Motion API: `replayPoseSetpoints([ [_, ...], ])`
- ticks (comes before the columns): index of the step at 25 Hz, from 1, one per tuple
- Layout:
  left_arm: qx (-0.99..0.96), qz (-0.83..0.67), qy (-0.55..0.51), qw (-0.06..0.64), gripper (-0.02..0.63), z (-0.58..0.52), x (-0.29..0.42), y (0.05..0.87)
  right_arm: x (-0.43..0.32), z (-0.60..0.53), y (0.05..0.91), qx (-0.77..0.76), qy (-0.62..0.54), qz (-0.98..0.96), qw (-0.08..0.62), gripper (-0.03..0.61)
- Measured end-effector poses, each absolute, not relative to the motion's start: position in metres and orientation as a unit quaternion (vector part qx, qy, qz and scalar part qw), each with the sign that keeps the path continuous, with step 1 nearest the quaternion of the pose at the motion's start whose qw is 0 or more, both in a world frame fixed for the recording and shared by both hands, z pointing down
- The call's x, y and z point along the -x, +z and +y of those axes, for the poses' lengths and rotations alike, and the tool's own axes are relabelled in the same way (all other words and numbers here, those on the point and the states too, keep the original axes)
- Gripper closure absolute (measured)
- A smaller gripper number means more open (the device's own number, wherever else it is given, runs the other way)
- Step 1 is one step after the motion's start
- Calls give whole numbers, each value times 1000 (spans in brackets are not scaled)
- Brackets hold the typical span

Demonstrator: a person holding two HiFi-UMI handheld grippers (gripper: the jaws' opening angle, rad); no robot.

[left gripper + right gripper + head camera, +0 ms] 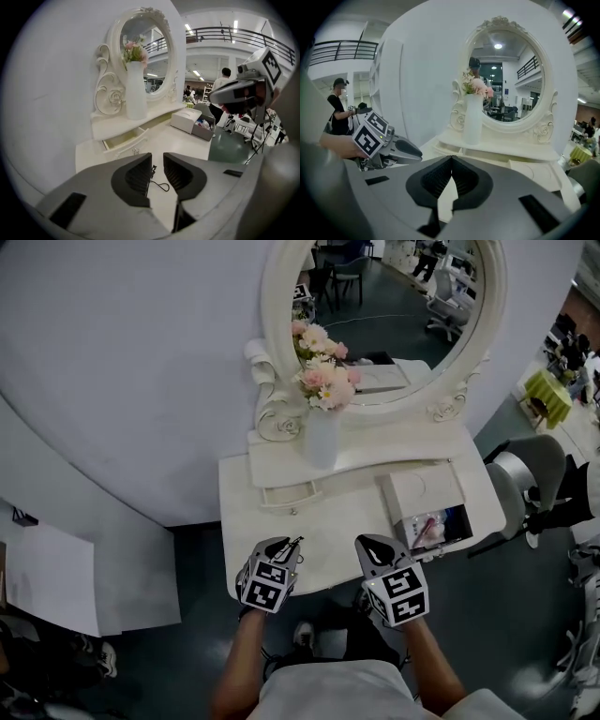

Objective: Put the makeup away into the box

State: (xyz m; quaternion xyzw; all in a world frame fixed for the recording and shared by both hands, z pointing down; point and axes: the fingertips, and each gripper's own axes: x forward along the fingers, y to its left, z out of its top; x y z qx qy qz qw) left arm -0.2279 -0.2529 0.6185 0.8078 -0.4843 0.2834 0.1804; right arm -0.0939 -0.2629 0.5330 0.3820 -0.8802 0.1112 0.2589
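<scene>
a person's left hand-held gripper [157, 161] hangs over the front of an ornate white dressing table [328, 531], its dark ribbed jaws a narrow way apart and pressing on nothing; in the gap shows a thin black looped wire piece [156, 183], and whether it lies on the table or hangs from the jaw cannot be told. further back, a small white drawer [289, 495] stands pulled out below a tall white vase of pink flowers [321, 439] and an oval white-framed mirror [272, 296]. the right hand-held gripper [451, 159] is closed tip to tip and empty. at the table's right end a white box [417, 491] has its dark compartment open, with small pink and white makeup pieces [427, 529] lying inside. no other makeup shows on the table. such pieces are likely light, hard and slick, some perhaps breakable, so a gentle pinch across the middle of the body would suit
</scene>
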Motion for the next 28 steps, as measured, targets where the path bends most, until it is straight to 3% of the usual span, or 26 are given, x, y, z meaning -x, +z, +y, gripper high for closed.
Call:
replayPoseSetpoints([
  [16,-791,-437,355,239,480,-271,231,712,95,-295,596,-383,151,-861,300,578],
  [24,-787,-420,410,191,480,-276,224,730,74,-290,603,-404,161,-846,309,578],
  [28,-785,-419,424,168,528,-280,223,732,59,-284,602,-424,165,-837,305,578],
])
